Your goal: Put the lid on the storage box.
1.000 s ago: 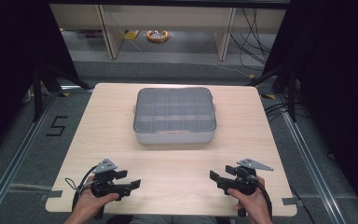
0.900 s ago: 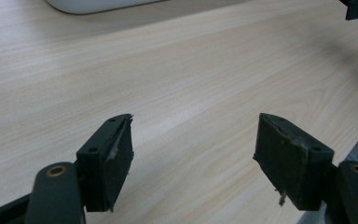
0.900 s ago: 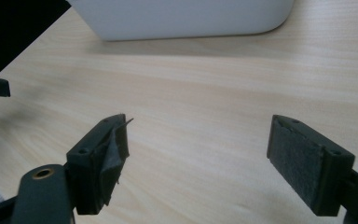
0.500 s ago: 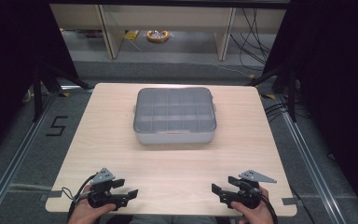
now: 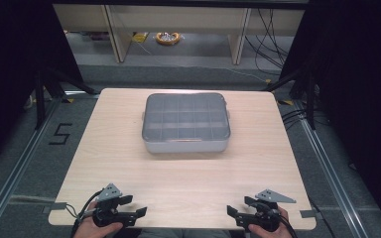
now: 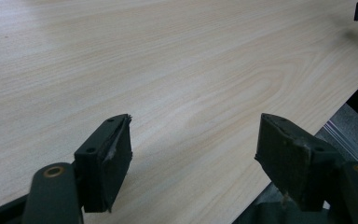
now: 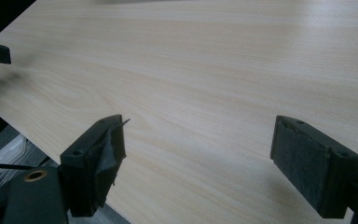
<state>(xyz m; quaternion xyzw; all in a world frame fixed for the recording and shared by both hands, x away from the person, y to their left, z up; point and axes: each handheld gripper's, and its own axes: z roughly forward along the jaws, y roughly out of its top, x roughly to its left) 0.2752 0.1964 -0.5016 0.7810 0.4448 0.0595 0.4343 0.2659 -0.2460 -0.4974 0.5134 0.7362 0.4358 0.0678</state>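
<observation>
Both the left tongs point(image 5: 129, 214) and right tongs point(image 5: 239, 214) gape empty at the near edge of the surface point(image 5: 188, 173), well apart from the lidded grey compartment box point(image 5: 186, 122) at its middle. The right tongs have just been opening, nothing between them. Grabbing one smooth side could slide or tip the box, and a careless lift could pop the lid.

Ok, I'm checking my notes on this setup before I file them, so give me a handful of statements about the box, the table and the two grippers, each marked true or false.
1. The grey compartment box sits on the table with its lid closed. True.
2. The left gripper is shut on the box. False: its jaws are open with only bare wood between them.
3. The right gripper is open and holds nothing. True.
4. Both grippers hover at the far edge of the table. False: they are at the near edge, well short of the box.
5. The box lies off the table. False: it rests on it.
</observation>
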